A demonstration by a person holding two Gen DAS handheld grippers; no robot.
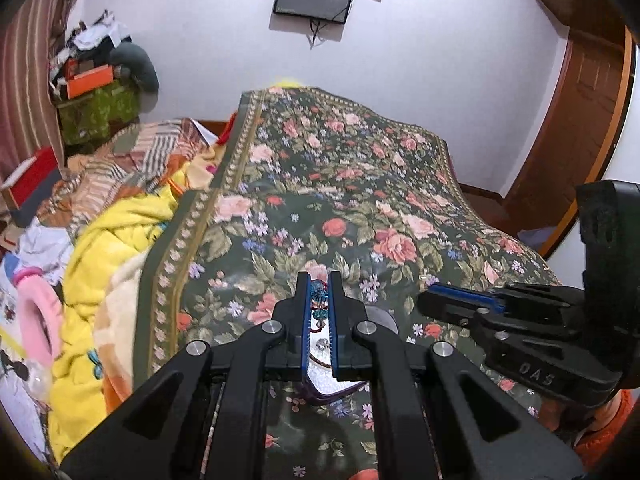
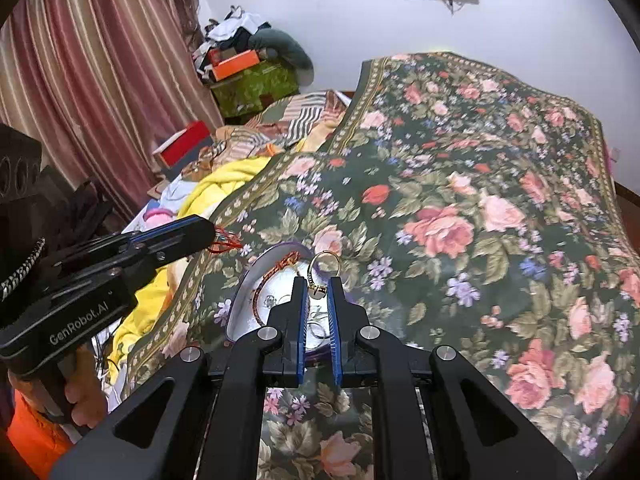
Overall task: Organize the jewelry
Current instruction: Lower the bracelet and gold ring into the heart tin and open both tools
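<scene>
In the left wrist view my left gripper (image 1: 319, 280) is shut on a blue beaded piece (image 1: 319, 300) with a red cord. Below it lies a purple-rimmed jewelry box (image 1: 316, 394) with white lining. In the right wrist view my right gripper (image 2: 318, 282) is shut on the clasp of a gold hoop (image 2: 325, 261), held over the same jewelry box (image 2: 244, 292). A braided orange bracelet (image 2: 276, 270) lies in the box. The left gripper (image 2: 210, 230) shows at the left with red cord strands (image 2: 226, 243) trailing from its tip. The right gripper (image 1: 430, 300) shows at the right of the left wrist view.
The box sits on a dark floral bedspread (image 2: 460, 208). A yellow blanket (image 1: 108, 264) and a heap of clothes lie to the left. Beyond are striped curtains (image 2: 100, 80), stacked boxes (image 2: 240, 68) and a wooden door (image 1: 572, 128). A hand (image 2: 82, 394) with an orange sleeve holds the left gripper.
</scene>
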